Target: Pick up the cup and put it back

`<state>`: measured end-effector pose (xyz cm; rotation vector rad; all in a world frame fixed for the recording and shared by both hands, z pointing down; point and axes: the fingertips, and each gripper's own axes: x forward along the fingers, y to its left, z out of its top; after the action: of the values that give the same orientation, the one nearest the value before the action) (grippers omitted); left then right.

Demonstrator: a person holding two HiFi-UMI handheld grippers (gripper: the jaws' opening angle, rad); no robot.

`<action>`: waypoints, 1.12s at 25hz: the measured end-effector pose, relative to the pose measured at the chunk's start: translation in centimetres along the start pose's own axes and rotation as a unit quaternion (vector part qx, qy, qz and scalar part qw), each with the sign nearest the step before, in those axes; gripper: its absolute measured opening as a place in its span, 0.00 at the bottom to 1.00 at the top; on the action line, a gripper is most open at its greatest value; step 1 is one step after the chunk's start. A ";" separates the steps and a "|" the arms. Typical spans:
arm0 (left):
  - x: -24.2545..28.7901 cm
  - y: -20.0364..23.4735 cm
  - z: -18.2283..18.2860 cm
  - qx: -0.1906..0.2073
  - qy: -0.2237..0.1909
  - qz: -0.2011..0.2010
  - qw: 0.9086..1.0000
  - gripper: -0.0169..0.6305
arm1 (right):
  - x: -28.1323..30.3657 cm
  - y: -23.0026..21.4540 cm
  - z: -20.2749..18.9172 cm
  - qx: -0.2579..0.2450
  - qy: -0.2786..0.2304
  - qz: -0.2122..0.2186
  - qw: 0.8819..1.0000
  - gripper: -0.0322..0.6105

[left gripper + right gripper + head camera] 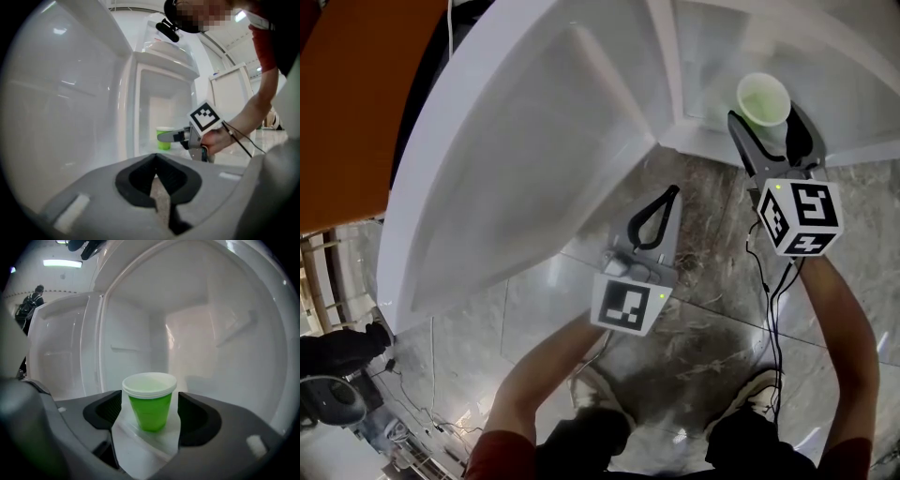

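Observation:
A green plastic cup (pixel 763 98) with a white inside stands upright on the white floor of the open fridge compartment (pixel 703 66). My right gripper (pixel 764 120) reaches into the compartment and is open. Its two fingers flank the cup (pixel 150 406), with a gap on each side and no pad touching it. The left gripper view shows the cup (pixel 164 139) just beyond the right gripper (pixel 180 137). My left gripper (pixel 673 193) hangs lower, in front of the fridge and beside the open door. Its jaws are shut with nothing in them, the tips meeting in the left gripper view (pixel 157 158).
The white fridge door (pixel 516 159) stands swung open at the left. An orange panel (pixel 356 103) lies beyond it. Below is a glossy marble floor (pixel 712 309) with the person's shoes and a black cable (pixel 773 309). The compartment's walls (pixel 225 333) close in around the cup.

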<state>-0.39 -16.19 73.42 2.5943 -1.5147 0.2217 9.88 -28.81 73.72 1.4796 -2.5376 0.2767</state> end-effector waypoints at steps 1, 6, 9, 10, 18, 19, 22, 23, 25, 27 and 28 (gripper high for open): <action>-0.1 -0.1 -0.1 -0.001 0.001 -0.001 1.000 0.02 | 0.1 0.0 0.0 -0.001 0.000 -0.001 1.000 0.61; -0.3 -0.1 0.0 -0.005 0.004 0.002 1.000 0.03 | 0.3 -0.1 0.4 -0.002 -0.006 -0.011 1.000 0.61; -0.6 0.0 -0.3 -0.002 0.006 0.003 1.000 0.02 | 0.2 -0.3 0.6 -0.004 -0.012 -0.019 1.000 0.60; -0.6 0.0 -0.3 -0.001 0.006 0.002 1.000 0.03 | 0.1 -0.3 0.7 -0.004 -0.014 -0.019 1.000 0.60; -0.8 0.1 -0.1 0.002 0.006 0.004 1.000 0.03 | -0.4 -0.2 0.7 0.000 -0.017 -0.012 1.000 0.52; -0.9 0.1 0.0 0.002 0.005 0.005 1.000 0.02 | -0.6 -0.2 0.7 -0.005 -0.017 -0.012 1.000 0.52; -1.1 0.2 0.3 0.001 0.003 0.009 1.000 0.02 | -1.0 0.0 0.8 -0.011 -0.016 -0.009 1.000 0.52; -1.1 0.2 0.5 0.002 0.002 0.009 1.000 0.03 | -1.2 0.0 0.8 -0.010 -0.016 -0.009 1.000 0.52; -1.3 0.2 0.7 0.005 0.001 0.010 1.000 0.02 | -1.5 0.1 1.0 -0.008 -0.016 -0.008 1.000 0.52; -1.4 0.0 1.0 0.009 -0.001 0.009 1.000 0.03 | -1.8 0.3 1.1 -0.009 -0.016 -0.005 1.000 0.52; -1.5 -0.1 1.1 0.010 -0.002 0.008 1.000 0.03 | -2.0 0.4 1.2 -0.011 -0.016 -0.004 1.000 0.52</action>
<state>-0.97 -15.11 72.05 2.5991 -1.5437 0.2348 10.40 -27.28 72.02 1.4987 -2.5506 0.2255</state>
